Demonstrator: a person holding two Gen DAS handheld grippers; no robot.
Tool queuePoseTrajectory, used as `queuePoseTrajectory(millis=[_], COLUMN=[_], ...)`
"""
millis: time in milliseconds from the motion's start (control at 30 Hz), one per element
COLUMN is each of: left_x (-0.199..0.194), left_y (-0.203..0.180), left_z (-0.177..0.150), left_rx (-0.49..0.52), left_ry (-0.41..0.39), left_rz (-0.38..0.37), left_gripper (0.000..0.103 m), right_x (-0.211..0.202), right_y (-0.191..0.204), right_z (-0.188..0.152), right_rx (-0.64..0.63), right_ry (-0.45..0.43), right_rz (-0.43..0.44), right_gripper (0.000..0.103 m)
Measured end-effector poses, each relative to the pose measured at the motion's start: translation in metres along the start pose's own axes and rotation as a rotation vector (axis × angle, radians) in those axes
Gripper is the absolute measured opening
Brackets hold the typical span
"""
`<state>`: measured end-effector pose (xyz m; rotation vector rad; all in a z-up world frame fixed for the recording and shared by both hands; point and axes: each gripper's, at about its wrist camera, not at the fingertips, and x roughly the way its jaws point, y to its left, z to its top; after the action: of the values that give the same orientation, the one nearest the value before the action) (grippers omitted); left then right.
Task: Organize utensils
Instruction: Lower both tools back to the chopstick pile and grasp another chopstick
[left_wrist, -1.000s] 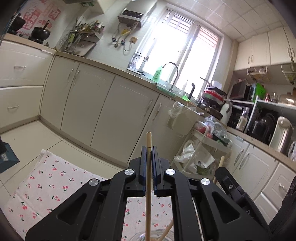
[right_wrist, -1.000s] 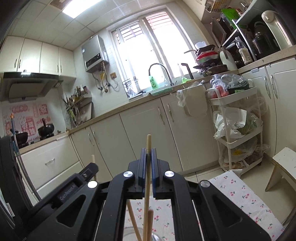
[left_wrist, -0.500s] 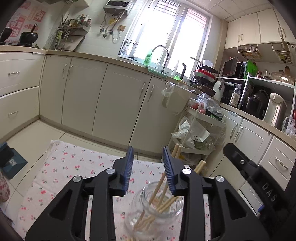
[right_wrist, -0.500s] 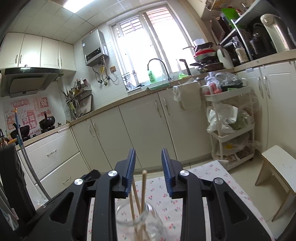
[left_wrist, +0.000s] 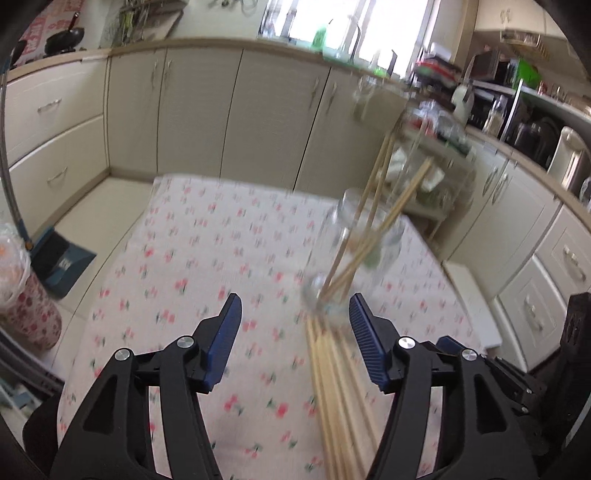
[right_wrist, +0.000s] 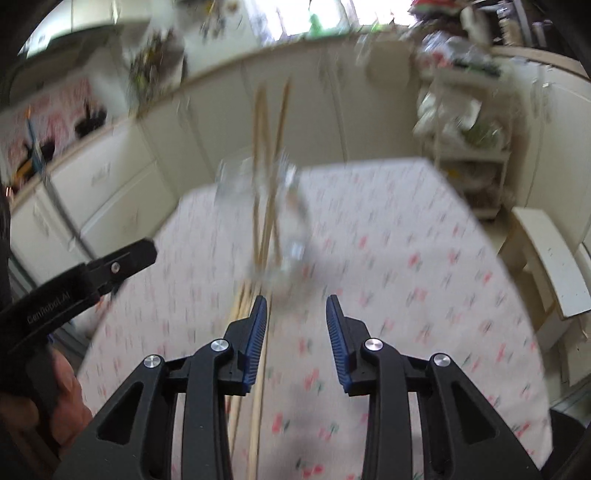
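A clear glass jar (left_wrist: 354, 254) stands on the cherry-print cloth (left_wrist: 207, 258) with several wooden chopsticks (left_wrist: 384, 192) leaning in it. More loose chopsticks (left_wrist: 336, 402) lie flat on the cloth in front of the jar. My left gripper (left_wrist: 293, 314) hangs above the cloth, its jaws opening, and the loose chopsticks lie under its right finger without touching the pads. In the right wrist view the jar (right_wrist: 273, 229) and its chopsticks (right_wrist: 269, 147) are blurred. My right gripper (right_wrist: 295, 315) is opening too, with nothing gripped; loose chopsticks (right_wrist: 255, 384) run beneath its left finger.
Cream kitchen cabinets (left_wrist: 207, 110) line the far side. A white trolley (right_wrist: 469, 147) with bags stands at the right, a white stool (right_wrist: 550, 258) beside the table. A blue dustpan (left_wrist: 59, 258) lies on the floor, and a floral container (left_wrist: 26, 310) stands at the left.
Both grippers held a chopstick upright over the jar, then let go and opened. Both have since tilted downward and drawn back, so the jar now stands ahead and loose chopsticks lie below.
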<state>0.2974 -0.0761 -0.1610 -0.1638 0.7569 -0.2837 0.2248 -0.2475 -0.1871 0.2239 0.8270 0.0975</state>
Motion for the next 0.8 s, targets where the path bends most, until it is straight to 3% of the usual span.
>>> queuePoseTrajectory(millis=[167, 467, 800], left_x=[0.012, 0.030, 0.059], left_y=[0.005, 0.001, -0.012], left_z=[-0.022, -0.029, -0.034], left_rx=[0.005, 0.025, 0.069], left_ry=[0.096, 0.181, 0.260], left_rz=[0.043, 0.090, 0.117], left_gripper=[0.058, 0.059, 0.059], right_x=[0.016, 0.046, 0.038], right_y=[0.014, 0.027, -0.003], right_z=[-0.014, -0.020, -0.017], right_rx=[-0.063, -0.143, -0.102], right_ry=[0.073, 0.170, 0.160], right_rz=[-0.008, -0.047, -0.076], right_gripper=[0.033, 0.028, 0.021])
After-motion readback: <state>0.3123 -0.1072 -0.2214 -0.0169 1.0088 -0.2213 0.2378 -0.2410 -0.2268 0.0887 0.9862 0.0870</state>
